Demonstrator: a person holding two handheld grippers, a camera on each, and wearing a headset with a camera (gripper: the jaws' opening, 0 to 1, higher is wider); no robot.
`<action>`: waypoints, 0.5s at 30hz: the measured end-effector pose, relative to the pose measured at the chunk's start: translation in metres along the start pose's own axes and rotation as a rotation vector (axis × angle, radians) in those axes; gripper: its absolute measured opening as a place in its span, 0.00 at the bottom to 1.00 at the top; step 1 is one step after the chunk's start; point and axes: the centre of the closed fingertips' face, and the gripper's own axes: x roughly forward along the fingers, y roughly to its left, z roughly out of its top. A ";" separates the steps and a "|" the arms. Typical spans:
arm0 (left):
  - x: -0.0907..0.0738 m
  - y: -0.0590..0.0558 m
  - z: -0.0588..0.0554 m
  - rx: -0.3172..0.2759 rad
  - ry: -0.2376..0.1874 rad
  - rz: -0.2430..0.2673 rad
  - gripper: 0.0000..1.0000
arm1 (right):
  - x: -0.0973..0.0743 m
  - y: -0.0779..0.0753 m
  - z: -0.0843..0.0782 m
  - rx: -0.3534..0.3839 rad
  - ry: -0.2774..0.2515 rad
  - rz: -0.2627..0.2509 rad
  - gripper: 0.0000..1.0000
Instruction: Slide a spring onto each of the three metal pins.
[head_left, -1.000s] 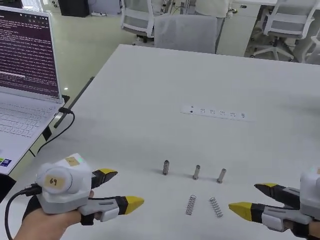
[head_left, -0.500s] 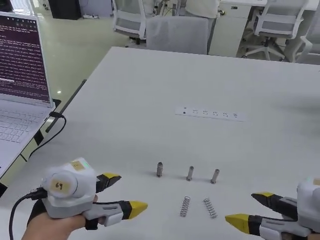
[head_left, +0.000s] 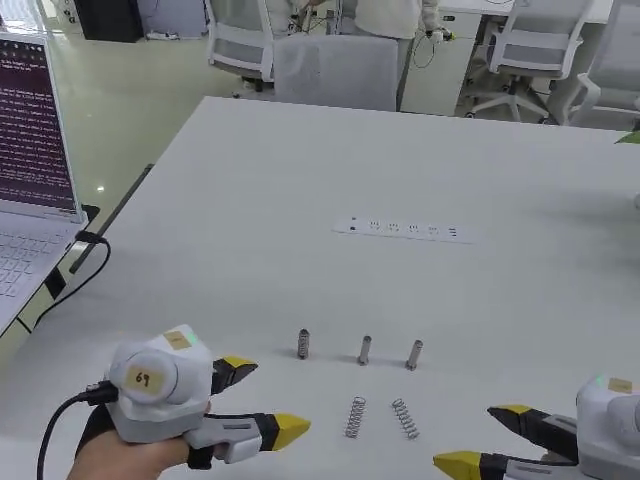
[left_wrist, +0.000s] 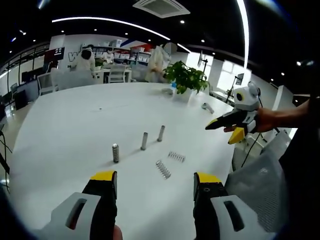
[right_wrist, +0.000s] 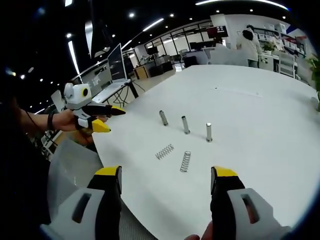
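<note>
At the left edge we see a laptop (head_left: 25, 170), cut off by the frame. Our left tongs (head_left: 270, 398) are spread, pinching nothing. On the counter (head_left: 300, 170) the leftmost pin (head_left: 303, 344) wears a spring, while the middle pin (head_left: 365, 350) and right pin (head_left: 414, 354) stand bare. A loose spring (head_left: 355, 417) and a second spring (head_left: 404, 418) lie just before them, with open counter all around. Our right tongs (head_left: 478, 438), spread too, are partly cut off at the bottom edge.
</note>
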 end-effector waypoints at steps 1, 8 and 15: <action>0.002 -0.001 0.000 -0.001 0.002 -0.004 0.57 | 0.000 0.000 0.000 0.002 0.000 -0.001 0.71; 0.021 -0.009 -0.008 -0.006 0.037 -0.029 0.57 | -0.004 -0.001 -0.004 0.012 0.005 -0.005 0.71; 0.033 -0.015 -0.014 -0.013 0.056 -0.044 0.57 | -0.006 -0.002 -0.007 0.020 0.006 -0.008 0.71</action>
